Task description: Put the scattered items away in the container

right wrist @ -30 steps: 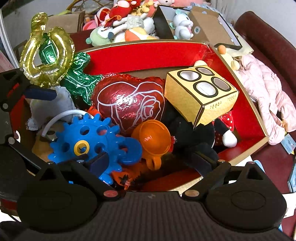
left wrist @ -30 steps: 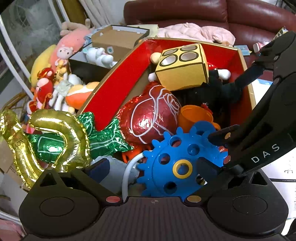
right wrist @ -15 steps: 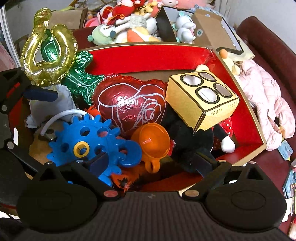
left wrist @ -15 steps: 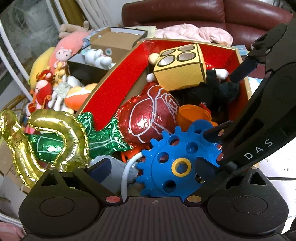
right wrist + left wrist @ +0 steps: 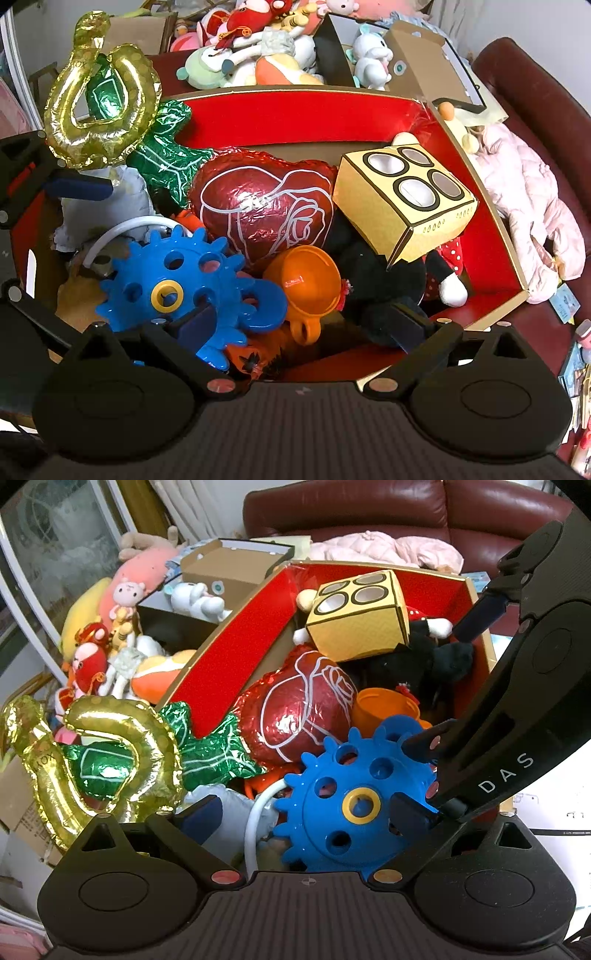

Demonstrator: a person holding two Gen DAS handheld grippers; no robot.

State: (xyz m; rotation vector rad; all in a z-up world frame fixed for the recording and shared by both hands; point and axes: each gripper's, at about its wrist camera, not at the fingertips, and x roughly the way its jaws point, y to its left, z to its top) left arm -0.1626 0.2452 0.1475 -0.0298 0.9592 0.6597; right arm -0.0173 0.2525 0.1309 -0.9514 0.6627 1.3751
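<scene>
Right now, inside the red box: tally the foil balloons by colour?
Gold foil balloon: 1
Green foil balloon: 1
Red heart balloon: 1
Total: 3, all at the left end and middle of the red box.

Sofa (image 5: 424, 517): dark red leather, behind.
Pink padded jacket (image 5: 532, 206): lies on sofa.
Cardboard box (image 5: 232, 566): open, near plush toys (image 5: 110, 627).
</scene>
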